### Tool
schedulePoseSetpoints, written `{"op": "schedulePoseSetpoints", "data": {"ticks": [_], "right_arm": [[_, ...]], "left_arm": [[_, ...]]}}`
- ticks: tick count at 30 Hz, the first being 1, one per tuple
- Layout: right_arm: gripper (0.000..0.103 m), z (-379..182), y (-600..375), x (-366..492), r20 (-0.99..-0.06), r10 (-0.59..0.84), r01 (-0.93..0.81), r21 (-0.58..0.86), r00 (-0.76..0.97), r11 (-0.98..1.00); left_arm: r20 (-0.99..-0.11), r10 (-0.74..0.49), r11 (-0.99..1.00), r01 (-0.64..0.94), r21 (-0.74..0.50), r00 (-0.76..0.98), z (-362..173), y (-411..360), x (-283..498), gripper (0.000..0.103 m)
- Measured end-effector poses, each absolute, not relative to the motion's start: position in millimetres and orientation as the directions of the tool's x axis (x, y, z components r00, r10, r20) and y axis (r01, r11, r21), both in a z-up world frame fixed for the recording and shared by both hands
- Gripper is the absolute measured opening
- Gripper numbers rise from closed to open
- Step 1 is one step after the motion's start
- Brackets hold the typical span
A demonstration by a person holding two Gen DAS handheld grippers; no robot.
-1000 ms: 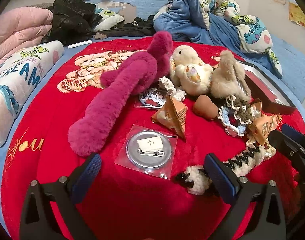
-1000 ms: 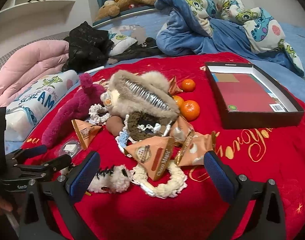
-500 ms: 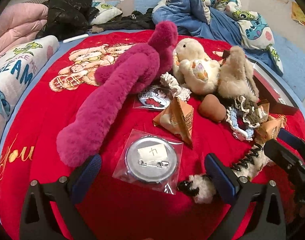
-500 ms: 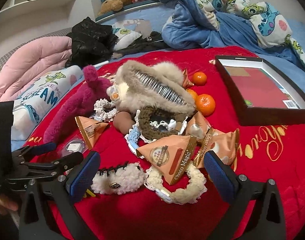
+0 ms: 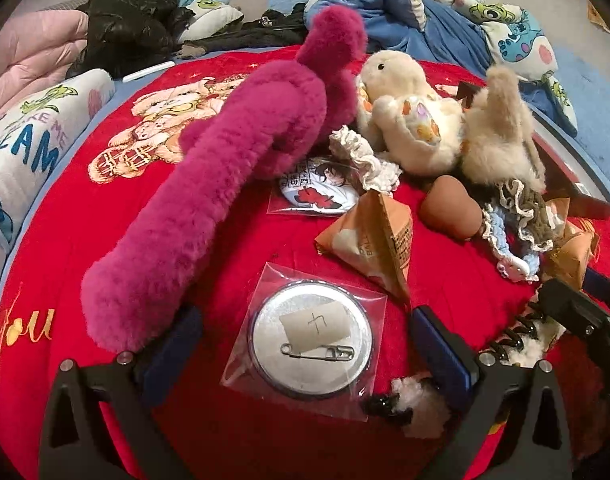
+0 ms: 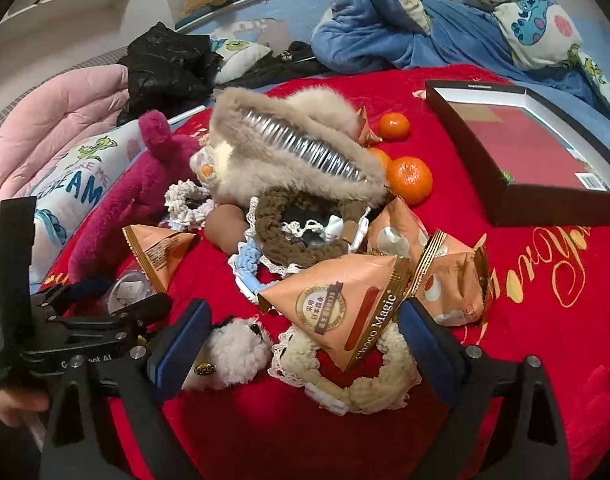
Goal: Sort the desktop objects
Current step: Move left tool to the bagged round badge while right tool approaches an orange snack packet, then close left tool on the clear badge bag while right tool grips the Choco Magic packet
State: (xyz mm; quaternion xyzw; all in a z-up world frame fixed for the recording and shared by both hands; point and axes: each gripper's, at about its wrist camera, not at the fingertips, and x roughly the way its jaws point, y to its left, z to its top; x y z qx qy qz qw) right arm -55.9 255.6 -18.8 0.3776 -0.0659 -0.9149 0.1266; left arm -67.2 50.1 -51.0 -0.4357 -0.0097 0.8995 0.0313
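A round pin badge in a clear bag (image 5: 311, 338) lies back-up on the red blanket (image 5: 233, 248), right between the wide-apart fingers of the left gripper (image 5: 305, 354), and neither finger touches it. The right gripper (image 6: 301, 338) is closing its fingers a little, but they are still wide apart and hold nothing. Between them lie a peach Choco Magic snack pack (image 6: 345, 306) and a cream scrunchie (image 6: 365, 380), with a fluffy white hair clip (image 6: 233, 354) by its left finger.
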Motion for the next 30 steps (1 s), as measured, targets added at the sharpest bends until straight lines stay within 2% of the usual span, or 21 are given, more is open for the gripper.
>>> {"op": "schedulePoseSetpoints", "data": {"ticks": [3,5,7,8,10,13,16,17,18,22,30], "right_arm": [[0.093,-19,255,-56,-0.669,-0.286,0.187,0.217,-0.686,-0.958],[0.083,-19,253,-55,-0.663,-0.318,0.215,0.235,-0.678,-0.948],[0.072,-18,252,-52,-0.656,-0.335,0.234,0.239,-0.676,-0.942],[0.071,-17,249,-51,-0.655,-0.335,0.242,0.232,-0.678,-0.942],[0.063,-15,246,-49,-0.649,-0.339,0.257,0.222,-0.681,-0.941],[0.049,-13,241,-45,-0.637,-0.363,0.281,0.23,-0.68,-0.932],[0.042,-11,237,-41,-0.632,-0.361,0.29,0.218,-0.685,-0.932],[0.04,-10,236,-41,-0.631,-0.365,0.294,0.22,-0.684,-0.93],[0.037,-10,235,-40,-0.628,-0.373,0.301,0.223,-0.683,-0.927],[0.022,-10,229,-36,-0.626,-0.393,0.325,0.227,-0.673,-0.918],[0.021,-7,223,-30,-0.615,-0.393,0.335,0.214,-0.683,-0.918]], "left_arm": [[-0.775,0.062,-0.998,-0.048,-0.042,-0.629,-50,52,-63,0.103],[-0.769,0.063,-0.998,-0.048,-0.042,-0.636,-49,54,-60,0.099],[-0.758,0.068,-0.997,-0.059,-0.039,-0.649,-46,58,-54,0.089],[-0.75,0.071,-0.997,-0.071,-0.032,-0.658,-45,62,-50,0.086],[-0.741,0.081,-0.996,-0.087,-0.031,-0.667,-43,65,-45,0.072],[-0.729,0.075,-0.995,-0.094,-0.015,-0.68,-39,62,-42,0.07],[-0.719,0.064,-0.995,-0.096,0.004,-0.692,-37,66,-34,0.07],[-0.715,0.063,-0.995,-0.099,0.009,-0.696,-36,67,-33,0.065],[-0.712,0.087,-0.993,-0.119,-0.005,-0.697,-34,69,-29,0.052],[-0.691,0.073,-0.989,-0.143,0.044,-0.719,-27,85,-12,0.04],[-0.675,0.078,-0.989,-0.142,0.039,-0.734,-25,82,-8,0.027]]}}
